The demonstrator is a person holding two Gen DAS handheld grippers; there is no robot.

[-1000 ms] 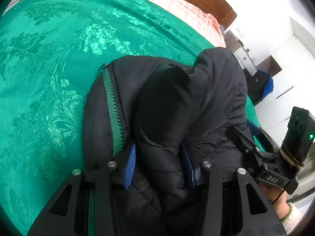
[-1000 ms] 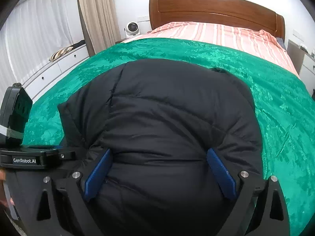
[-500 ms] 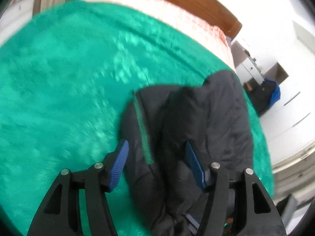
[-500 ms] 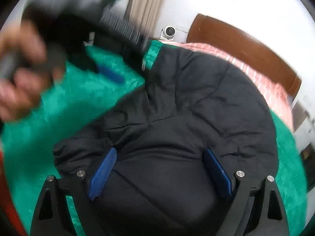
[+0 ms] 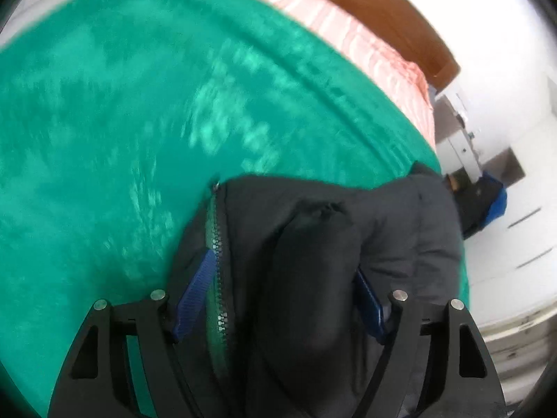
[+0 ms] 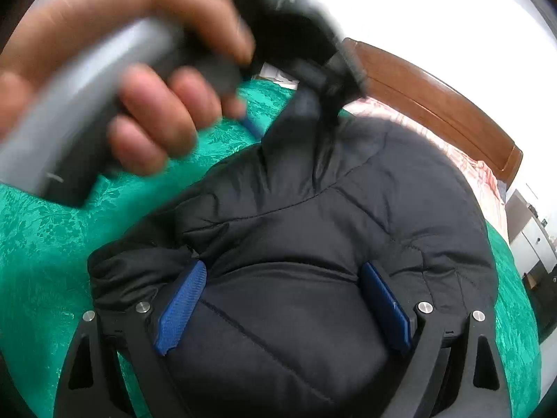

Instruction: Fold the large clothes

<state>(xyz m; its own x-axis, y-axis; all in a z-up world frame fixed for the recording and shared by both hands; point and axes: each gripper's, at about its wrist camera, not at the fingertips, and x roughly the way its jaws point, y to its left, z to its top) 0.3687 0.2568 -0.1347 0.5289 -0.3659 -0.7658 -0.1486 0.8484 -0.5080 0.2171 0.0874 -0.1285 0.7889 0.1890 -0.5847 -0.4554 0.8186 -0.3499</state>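
A black puffer jacket (image 5: 341, 240) with a green-lined zipper (image 5: 217, 254) lies bunched on the green bedspread (image 5: 122, 111). In the right wrist view the jacket (image 6: 334, 216) fills the middle. My left gripper (image 5: 282, 296) is open, its blue pads either side of a jacket fold near the zipper. My right gripper (image 6: 282, 303) is open wide over the jacket's quilted back. The left hand and its gripper (image 6: 139, 80) are blurred at the upper left of the right wrist view, over the jacket's far edge.
A wooden headboard (image 6: 435, 104) and a pink striped sheet (image 5: 348, 35) are at the bed's far end. White cabinets (image 5: 504, 226) and a dark bag with blue (image 5: 487, 202) stand beside the bed on the right.
My left gripper opened off the jacket fold, lifted and swung across above the jacket. My right gripper stayed open over the jacket and tilted; the left hand now looms close in its view.
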